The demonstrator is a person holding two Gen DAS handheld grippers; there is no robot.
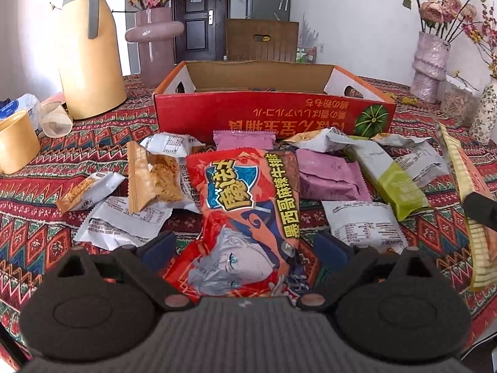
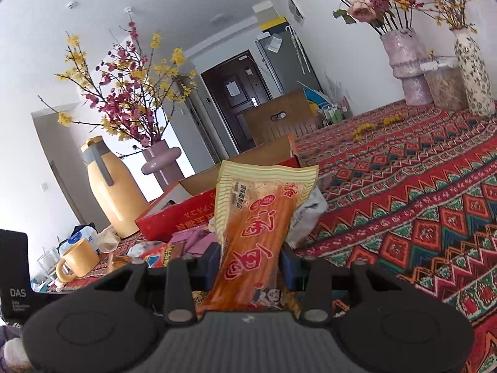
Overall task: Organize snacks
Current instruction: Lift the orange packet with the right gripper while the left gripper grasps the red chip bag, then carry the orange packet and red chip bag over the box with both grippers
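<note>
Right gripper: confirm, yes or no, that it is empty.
No: the right gripper is clamped on a long orange snack packet, held upright.

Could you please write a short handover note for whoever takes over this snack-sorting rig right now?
Left gripper: open, jaws either side of the big red snack bag, not gripping.
Right gripper: shut on the long orange-and-yellow packet, held up off the table.
Red cardboard box sits behind the pile, open; contents barely visible.
Left: box the held packet, grab the red bag, then the purple packets, green packet and white packets scattered on the patterned tablecloth.
</note>
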